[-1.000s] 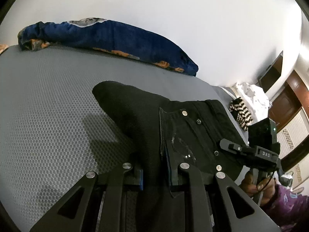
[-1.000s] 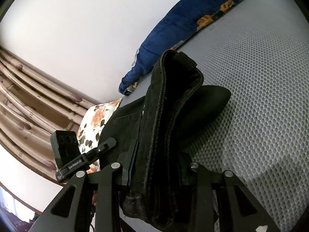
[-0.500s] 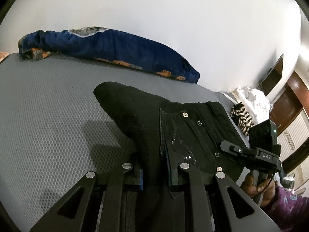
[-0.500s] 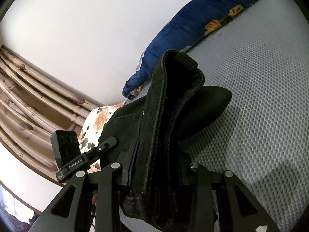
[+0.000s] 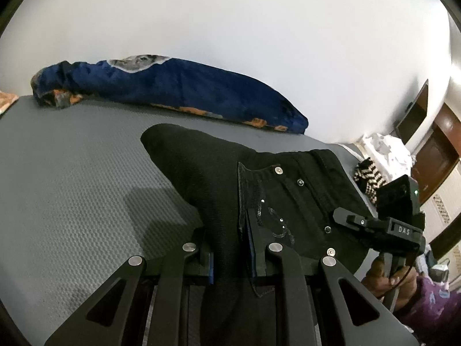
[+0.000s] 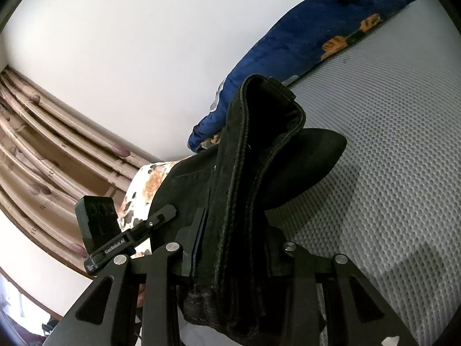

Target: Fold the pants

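Nearest the left wrist camera, the left gripper (image 5: 229,248) has its two fingers closed on a bunched fold of the black pants (image 5: 259,190), the cloth filling the gap between the blue-lined pads. From there the pants run away toward 12 o'clock, with a stitched pocket edge and small metal rivets showing toward 2 o'clock, and a rounded lobe of fabric lying on the grey textured mattress (image 5: 72,178) toward 11 o'clock. At 4 o'clock the other hand-held device, marked "DAS", is seen at the garment's right edge, with a hand (image 5: 383,276) on its handle. In the right wrist view, the right gripper (image 6: 233,259) is likewise clamped on a thick stack of folded black denim (image 6: 253,173), which stands up between the fingers toward 12 o'clock, its seamed edges upright; the left device shows at 9 o'clock. Farther off, a dark blue blanket (image 5: 178,92) with orange print lies along the far edge of the mattress against the white wall (image 5: 230,23). A striped black-and-white cloth (image 5: 368,177) sits toward 3 o'clock in the left view, and curtains (image 6: 43,155) hang toward 9 o'clock in the right.
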A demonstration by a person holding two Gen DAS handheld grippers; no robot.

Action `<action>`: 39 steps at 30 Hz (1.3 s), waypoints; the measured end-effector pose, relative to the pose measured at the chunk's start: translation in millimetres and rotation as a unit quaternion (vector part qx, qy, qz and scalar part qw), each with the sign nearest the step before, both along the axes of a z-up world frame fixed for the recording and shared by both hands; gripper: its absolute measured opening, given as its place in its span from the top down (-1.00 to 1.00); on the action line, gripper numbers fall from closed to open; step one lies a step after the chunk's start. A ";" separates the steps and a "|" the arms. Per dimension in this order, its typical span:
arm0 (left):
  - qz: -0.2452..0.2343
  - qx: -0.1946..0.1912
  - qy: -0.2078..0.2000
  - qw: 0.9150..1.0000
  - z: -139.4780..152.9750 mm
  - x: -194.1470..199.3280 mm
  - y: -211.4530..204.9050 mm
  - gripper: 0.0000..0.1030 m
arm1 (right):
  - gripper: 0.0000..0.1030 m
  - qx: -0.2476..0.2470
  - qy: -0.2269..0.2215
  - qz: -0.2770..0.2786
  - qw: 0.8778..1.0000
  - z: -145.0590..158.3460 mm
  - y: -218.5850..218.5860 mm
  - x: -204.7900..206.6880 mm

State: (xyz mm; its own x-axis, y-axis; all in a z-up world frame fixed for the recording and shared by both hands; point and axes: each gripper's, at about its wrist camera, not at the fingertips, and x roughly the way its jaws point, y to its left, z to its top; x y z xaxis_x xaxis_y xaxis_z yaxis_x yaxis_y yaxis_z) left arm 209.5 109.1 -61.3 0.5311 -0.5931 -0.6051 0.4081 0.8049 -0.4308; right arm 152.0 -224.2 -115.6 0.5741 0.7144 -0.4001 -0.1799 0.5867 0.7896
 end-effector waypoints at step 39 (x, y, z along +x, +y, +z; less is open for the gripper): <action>0.040 0.088 -0.024 0.995 -31.0 99.9 15.6 0.66 | 0.41 -0.001 0.009 0.015 1.000 -21.5 35.5 87.0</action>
